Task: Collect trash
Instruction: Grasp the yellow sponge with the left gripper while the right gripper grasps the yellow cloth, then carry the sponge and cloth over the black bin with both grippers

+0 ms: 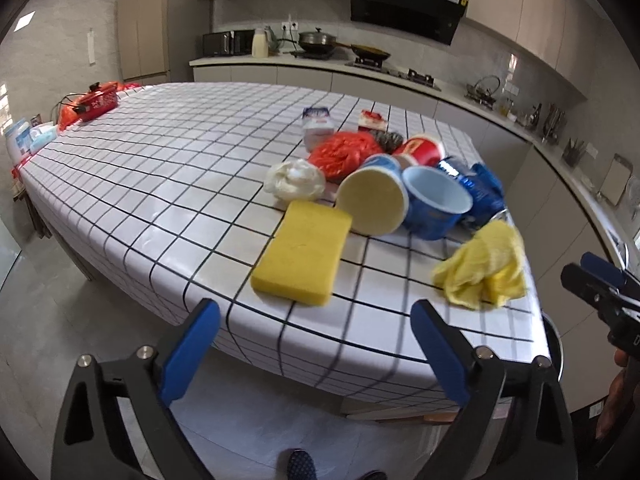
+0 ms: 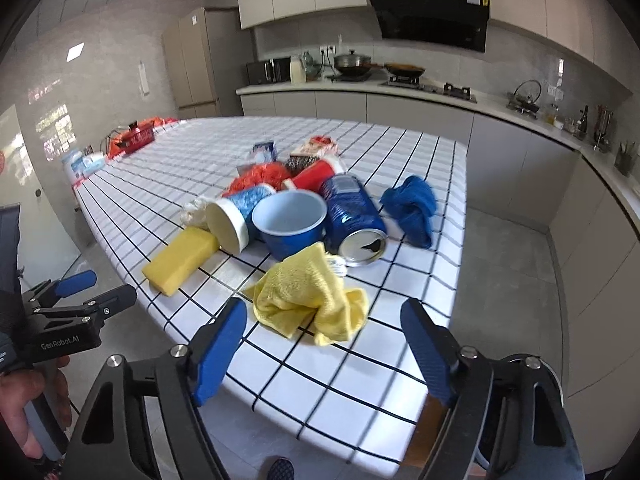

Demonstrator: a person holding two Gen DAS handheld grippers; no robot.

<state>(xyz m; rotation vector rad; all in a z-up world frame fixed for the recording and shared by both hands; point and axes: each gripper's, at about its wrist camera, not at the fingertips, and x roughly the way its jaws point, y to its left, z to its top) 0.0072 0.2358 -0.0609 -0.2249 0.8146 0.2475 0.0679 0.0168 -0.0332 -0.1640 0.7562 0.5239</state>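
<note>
A heap of items lies near the front end of the checked table point(image 1: 160, 168): a yellow sponge point(image 1: 302, 252), a yellow cloth point(image 1: 484, 270), a tipped paper cup point(image 1: 372, 204), a blue cup point(image 1: 436, 200), a blue can point(image 2: 354, 216), a red bag point(image 1: 346, 154) and a white wad point(image 1: 294, 180). My left gripper point(image 1: 316, 320) is open and empty, just short of the sponge at the table edge. My right gripper point(image 2: 324, 320) is open and empty, in front of the yellow cloth point(image 2: 310, 296). A blue cloth point(image 2: 412, 208) lies right of the can.
A red pot point(image 1: 98, 100) and packets sit at the table's far left end. A kitchen counter point(image 2: 440, 98) with a stove and pans runs behind and along the right. Grey floor surrounds the table. A chair seat shows under the table's near corner point(image 2: 432, 432).
</note>
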